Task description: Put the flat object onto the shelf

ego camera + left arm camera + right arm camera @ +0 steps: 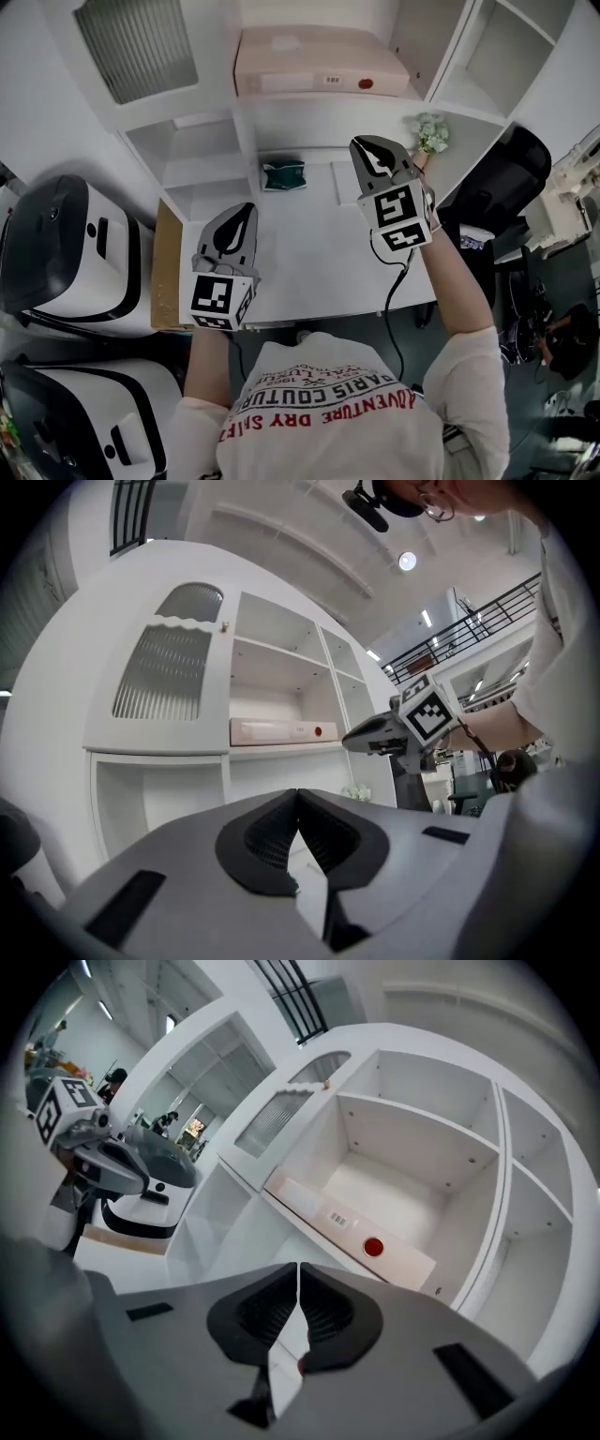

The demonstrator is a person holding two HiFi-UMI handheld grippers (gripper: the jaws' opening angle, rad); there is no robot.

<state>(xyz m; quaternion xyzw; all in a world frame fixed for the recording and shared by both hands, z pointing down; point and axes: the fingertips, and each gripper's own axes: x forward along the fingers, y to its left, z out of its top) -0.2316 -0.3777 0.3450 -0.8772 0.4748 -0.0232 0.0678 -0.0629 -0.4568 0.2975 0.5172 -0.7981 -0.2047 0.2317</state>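
The flat object is a pale pink box with a red dot and a barcode label. It lies on the middle shelf of the white cabinet; it also shows in the left gripper view and the right gripper view. My right gripper hangs in front of the shelf, below the box and clear of it, jaws shut on nothing. My left gripper is lower and to the left over the table, also shut and empty.
A dark green object sits in the low cubby under the shelf. A small bunch of pale flowers stands at the right. White-and-black appliances sit at the left and a black chair at the right of the white table.
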